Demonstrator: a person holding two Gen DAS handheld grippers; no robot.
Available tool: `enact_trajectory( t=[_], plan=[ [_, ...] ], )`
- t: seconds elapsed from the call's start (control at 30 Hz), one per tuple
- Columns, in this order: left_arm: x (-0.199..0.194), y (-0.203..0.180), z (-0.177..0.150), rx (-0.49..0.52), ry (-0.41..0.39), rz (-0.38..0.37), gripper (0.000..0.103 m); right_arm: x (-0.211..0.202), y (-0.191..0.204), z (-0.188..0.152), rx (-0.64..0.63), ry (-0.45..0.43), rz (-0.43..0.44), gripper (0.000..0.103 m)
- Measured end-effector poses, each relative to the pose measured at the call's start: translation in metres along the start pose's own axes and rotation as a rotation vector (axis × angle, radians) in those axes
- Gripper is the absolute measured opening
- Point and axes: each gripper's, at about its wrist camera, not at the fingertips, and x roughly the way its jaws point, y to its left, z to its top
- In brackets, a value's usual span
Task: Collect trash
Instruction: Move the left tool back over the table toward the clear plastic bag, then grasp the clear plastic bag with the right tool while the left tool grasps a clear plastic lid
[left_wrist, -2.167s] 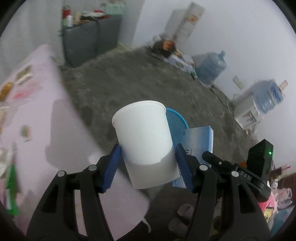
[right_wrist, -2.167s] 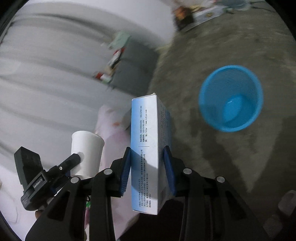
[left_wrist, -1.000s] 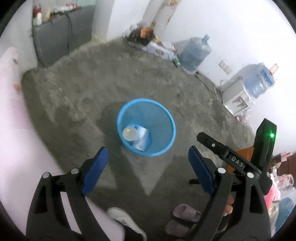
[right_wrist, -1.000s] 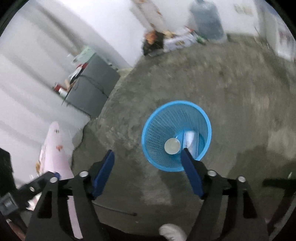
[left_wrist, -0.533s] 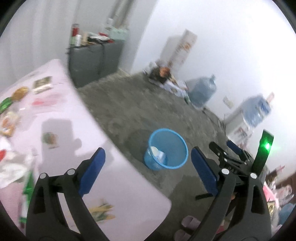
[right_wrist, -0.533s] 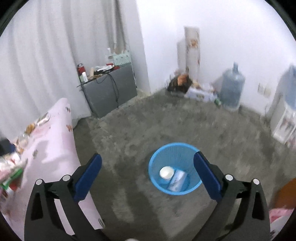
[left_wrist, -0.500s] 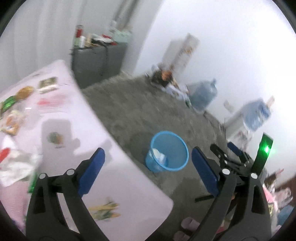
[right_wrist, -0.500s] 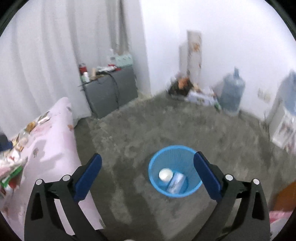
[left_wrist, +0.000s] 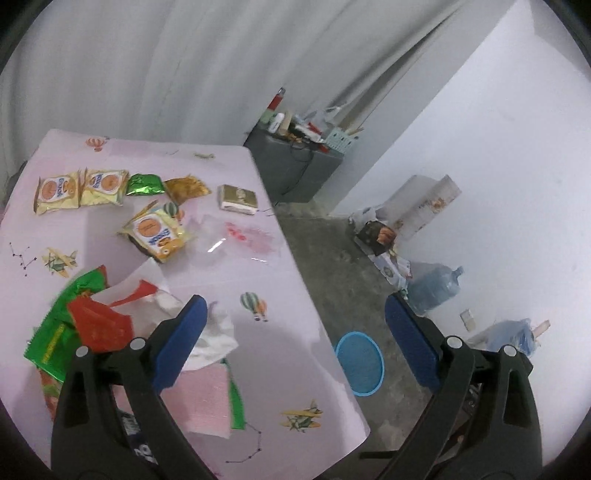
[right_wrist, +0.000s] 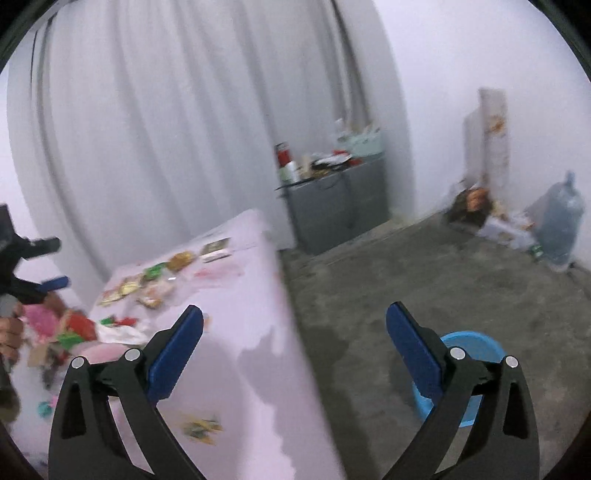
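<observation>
Left gripper angled down over table, jaws wide, empty. Right gripper angled down past table edge, jaws wide, empty. Wrappers scattered on table. Bin on floor beside table.

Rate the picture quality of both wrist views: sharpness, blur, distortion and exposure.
Left wrist view: fairly sharp, snack packets on the pink table show legible print; fisheye bends the curtain; the white wall is washed out. Right wrist view: motion-blurred, table litter smeared, blue bin soft; the dark round lens border frames both.
</observation>
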Motion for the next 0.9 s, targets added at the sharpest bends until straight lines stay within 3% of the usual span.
enact_trajectory(
  t=[0.27,0.4,0.47,0.53,0.63,0.77,0.9],
  plan=[
    [0.05,0.018,0.046,-0.054,0.165,0.091,0.092,0.068,0.006,0.029,0.212,0.199,0.235,0.096],
    [0.094,0.015,0.071,0.01,0.218,0.201,0.085,0.129,0.017,0.038,0.301,0.354,0.334,0.095],
    [0.121,0.021,0.08,0.001,0.269,0.238,0.081,0.166,0.021,0.039,0.349,0.436,0.344,0.088],
    [0.15,0.031,0.086,-0.014,0.321,0.282,0.07,0.2,0.024,0.039,0.394,0.499,0.354,0.084],
    [0.183,0.053,0.091,-0.074,0.371,0.337,0.065,0.249,0.022,0.033,0.459,0.585,0.306,0.075],
    [0.21,0.077,0.094,-0.146,0.404,0.364,0.065,0.291,0.018,0.028,0.527,0.647,0.299,0.069],
    [0.224,0.083,0.096,-0.132,0.433,0.374,0.061,0.318,0.017,0.025,0.582,0.678,0.317,0.064]
  ],
)
